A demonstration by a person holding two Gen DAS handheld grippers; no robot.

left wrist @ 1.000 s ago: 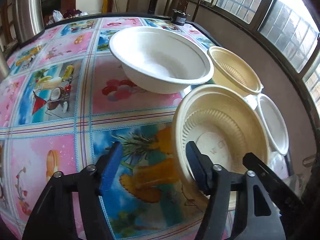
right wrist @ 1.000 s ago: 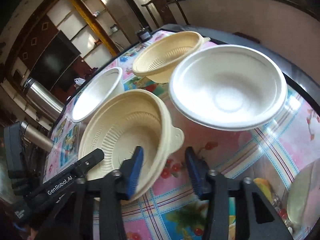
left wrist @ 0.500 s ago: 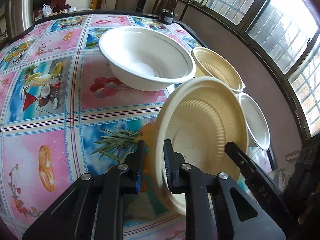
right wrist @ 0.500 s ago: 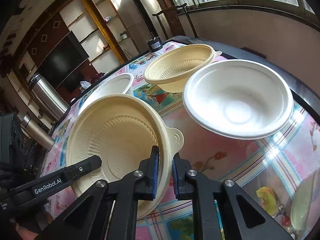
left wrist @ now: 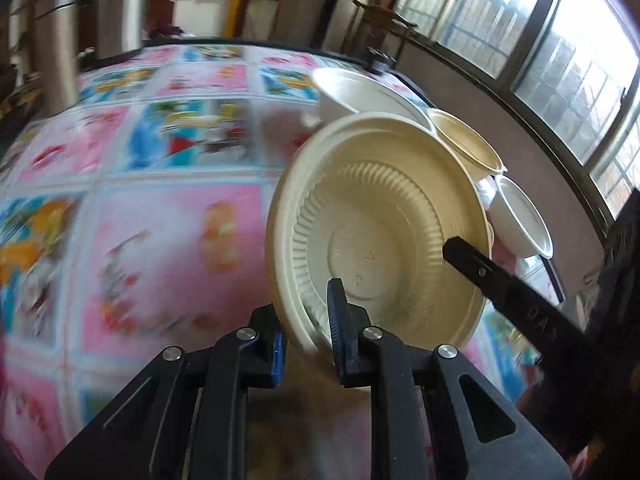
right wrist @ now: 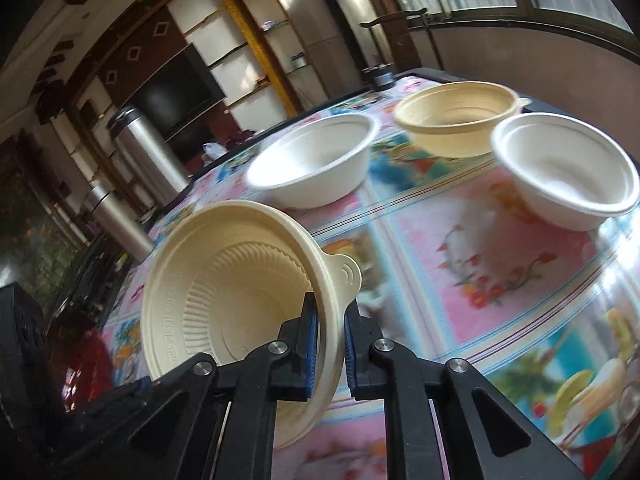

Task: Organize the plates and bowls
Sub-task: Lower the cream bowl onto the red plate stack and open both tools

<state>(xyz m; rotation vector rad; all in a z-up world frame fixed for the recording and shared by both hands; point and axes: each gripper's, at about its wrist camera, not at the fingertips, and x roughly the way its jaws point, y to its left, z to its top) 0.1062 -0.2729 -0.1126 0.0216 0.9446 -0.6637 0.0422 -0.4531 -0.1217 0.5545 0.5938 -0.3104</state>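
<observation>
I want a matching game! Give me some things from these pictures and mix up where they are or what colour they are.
Things:
1. ribbed beige bowl
2. far beige bowl
3. steel flask
4. tablecloth

Descriptions:
A. standing upright beside the table
B. pink and blue, with fruit pictures
C. lifted and tilted, pinched by both tongs
D. resting on the table, near the far edge

Pairs: 1-C, 2-D, 3-A, 4-B
</observation>
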